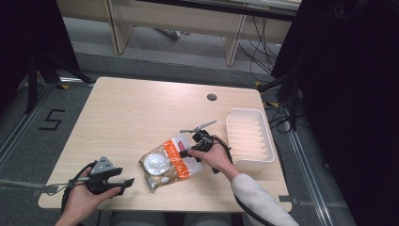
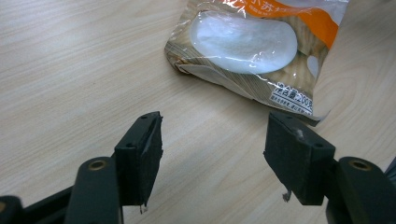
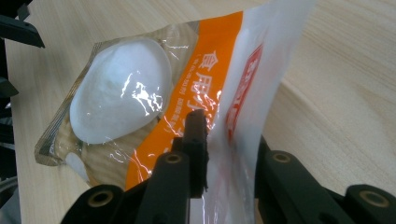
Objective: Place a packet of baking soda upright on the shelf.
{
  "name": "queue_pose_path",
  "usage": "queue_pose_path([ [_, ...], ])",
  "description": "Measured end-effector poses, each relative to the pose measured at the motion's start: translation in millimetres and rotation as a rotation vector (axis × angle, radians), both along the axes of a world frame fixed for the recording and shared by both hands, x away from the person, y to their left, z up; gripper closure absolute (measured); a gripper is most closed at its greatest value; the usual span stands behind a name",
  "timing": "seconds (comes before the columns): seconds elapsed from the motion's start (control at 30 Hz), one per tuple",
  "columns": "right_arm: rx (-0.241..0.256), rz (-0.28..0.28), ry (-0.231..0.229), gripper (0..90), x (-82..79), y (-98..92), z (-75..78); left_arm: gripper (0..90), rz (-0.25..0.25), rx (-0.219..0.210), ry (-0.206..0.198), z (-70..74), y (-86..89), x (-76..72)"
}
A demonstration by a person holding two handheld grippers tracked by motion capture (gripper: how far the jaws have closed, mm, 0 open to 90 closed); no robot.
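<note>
Black jaws of the right gripper (image 3: 205, 154) pinch the food packet (image 3: 140, 112) by its crinkly top edge; soft, slippery film, contents sagging beyond. Left gripper (image 2: 212, 154) gapes empty, packet just ahead.

The snack bag (image 3: 154, 116) is showing white Chinese characters "食用" on its orange band; near its lower edge, small print is ending in "200", the rest unreadable. The floor (image 1: 28, 136) beside the table's left edge is bearing a black "5" (image 1: 51, 119).
</note>
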State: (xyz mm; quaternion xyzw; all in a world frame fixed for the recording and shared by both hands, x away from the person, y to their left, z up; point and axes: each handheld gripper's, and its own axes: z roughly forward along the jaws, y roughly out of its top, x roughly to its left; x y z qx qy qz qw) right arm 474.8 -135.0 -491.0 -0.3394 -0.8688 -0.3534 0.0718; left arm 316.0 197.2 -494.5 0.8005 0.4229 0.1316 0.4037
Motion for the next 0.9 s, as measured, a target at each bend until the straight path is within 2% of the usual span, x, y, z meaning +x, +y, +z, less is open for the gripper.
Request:
queue_pose_path([
  [0.1, -0.009, 0.016, 0.011, 88.6, -0.5, 0.7, 2.3, 36.1, 0.001, 0.000, -0.001, 0.0, 0.0, -0.1],
  [0.13, -0.009, 0.020, 0.001, 90.0, -0.5, 0.9, 2.6, 36.1, 0.001, 0.000, -0.001, 0.0, 0.0, -0.1],
  [0.3, -0.012, 0.038, -0.015, 90.0, -0.8, 2.1, 5.5, 36.1, 0.001, -0.003, 0.005, -0.2, -0.3, -0.1],
  [0.43, -0.012, 0.059, 0.004, 90.0, -1.3, 3.1, 11.0, 36.1, -0.001, 0.002, 0.000, 0.0, 0.3, -0.1],
  [0.47, -0.011, 0.068, -0.022, 90.0, -0.9, 3.9, 11.8, 36.1, -0.001, 0.002, 0.000, 0.0, 0.3, -0.1],
  [0.5, -0.020, 0.070, -0.013, 90.0, -1.8, 4.9, 14.8, 36.1, 0.001, 0.000, 0.000, -0.2, 0.1, -0.1],
  [0.53, -0.025, 0.075, -0.023, 90.0, -1.1, 5.2, 17.3, 36.1, 0.000, -0.003, 0.001, -0.2, 0.0, -0.1],
  [0.6, -0.014, 0.088, 0.005, 90.0, -0.6, 6.7, 22.1, 36.1, -0.015, 0.012, 0.003, 0.4, 1.2, 0.0],
  [0.8, -0.034, 0.114, 0.009, 90.0, 0.9, 10.8, 38.0, 36.1, -0.010, 0.010, -0.006, -0.2, 1.0, -0.1],
  [0.83, -0.056, 0.114, -0.024, 90.0, 2.2, 12.8, 48.2, 36.1, -0.013, 0.013, -0.002, 0.1, 1.2, -0.1],
  [0.87, -0.061, 0.113, -0.026, 90.0, 2.7, 13.6, 51.8, 36.2, -0.016, 0.012, 0.002, 0.2, 1.4, 0.1],
  [0.9, -0.058, 0.122, -0.003, 90.0, 4.0, 14.6, 56.1, 36.2, 0.001, -0.006, 0.003, -0.6, -0.4, -0.2],
])
